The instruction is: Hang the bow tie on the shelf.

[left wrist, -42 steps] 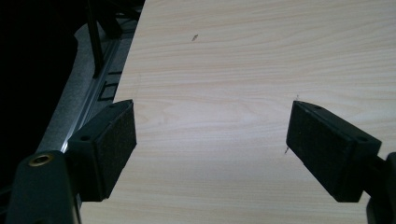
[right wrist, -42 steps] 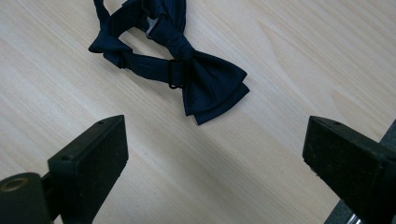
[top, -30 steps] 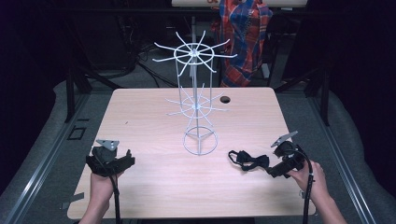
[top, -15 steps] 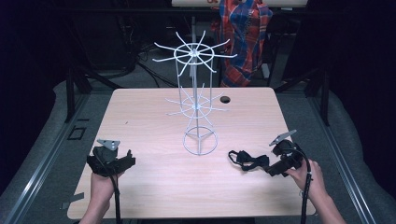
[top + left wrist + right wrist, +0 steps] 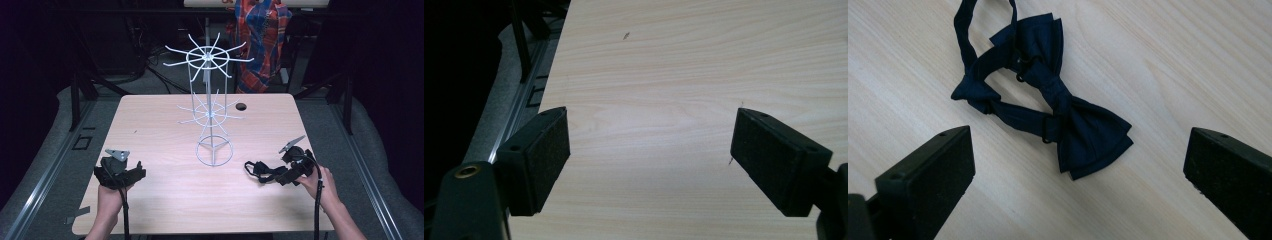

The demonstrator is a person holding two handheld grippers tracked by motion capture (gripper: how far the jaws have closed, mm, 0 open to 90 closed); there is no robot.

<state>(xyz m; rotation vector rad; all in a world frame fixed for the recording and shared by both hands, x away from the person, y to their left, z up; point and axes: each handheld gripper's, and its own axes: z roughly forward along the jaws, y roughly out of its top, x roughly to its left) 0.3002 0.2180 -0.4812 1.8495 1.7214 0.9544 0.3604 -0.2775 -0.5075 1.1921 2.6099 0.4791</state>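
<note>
Pale wooden table [image 5: 165, 200] bears a dark bow tie [image 5: 1068, 117] lying diagonally (both tools spread, empty).

The table [image 5: 165, 125] has a pale wood-grain top, smooth and matt, with fine streaks running along it. The bow tie [image 5: 1058, 105] is dark navy cloth with a faint sheen (its strap carries small dark clasps). The stand [image 5: 210, 105] is thin white-coated wire. The gripper pads [image 5: 549, 150] look black, rough and matt, like coarse foam.
</note>
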